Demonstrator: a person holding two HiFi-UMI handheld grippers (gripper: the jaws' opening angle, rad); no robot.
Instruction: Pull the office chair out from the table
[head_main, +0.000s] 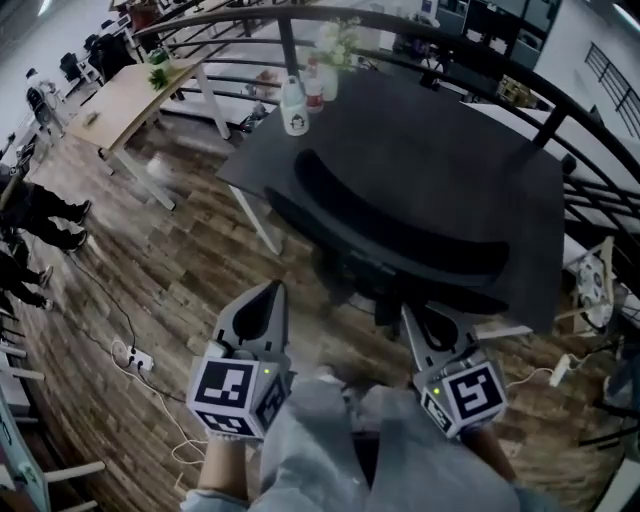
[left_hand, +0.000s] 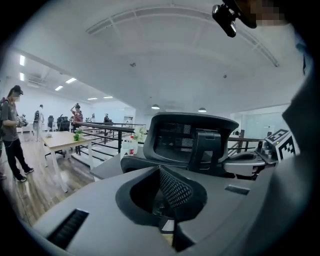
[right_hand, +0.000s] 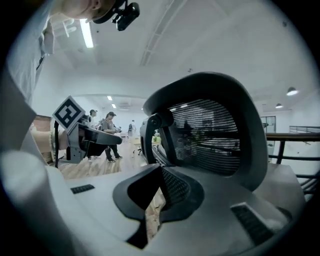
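Hardly begun. Black mesh-backed office chair (head_main: 400, 225) still tucked in against dark grey rectangular table (head_main: 450, 130), backrest facing outward. Grey left gripper (head_main: 270, 293) and grey right gripper (head_main: 412, 318) pinched together on nothing, near the backrest. Left to do: grasp, then draw clear.

Dark table (head_main: 450, 135) bearing bottles (head_main: 293, 108) and flowers (head_main: 336, 42)

One chair (head_main: 400, 228). Two benches (dark bench (head_main: 450, 140), wooden bench (head_main: 120, 100)). Two grippers: left gripper (head_main: 274, 287), right gripper (head_main: 409, 311). Two bottles (head_main: 293, 108). One plant (head_main: 158, 76). One power strip (head_main: 136, 358).
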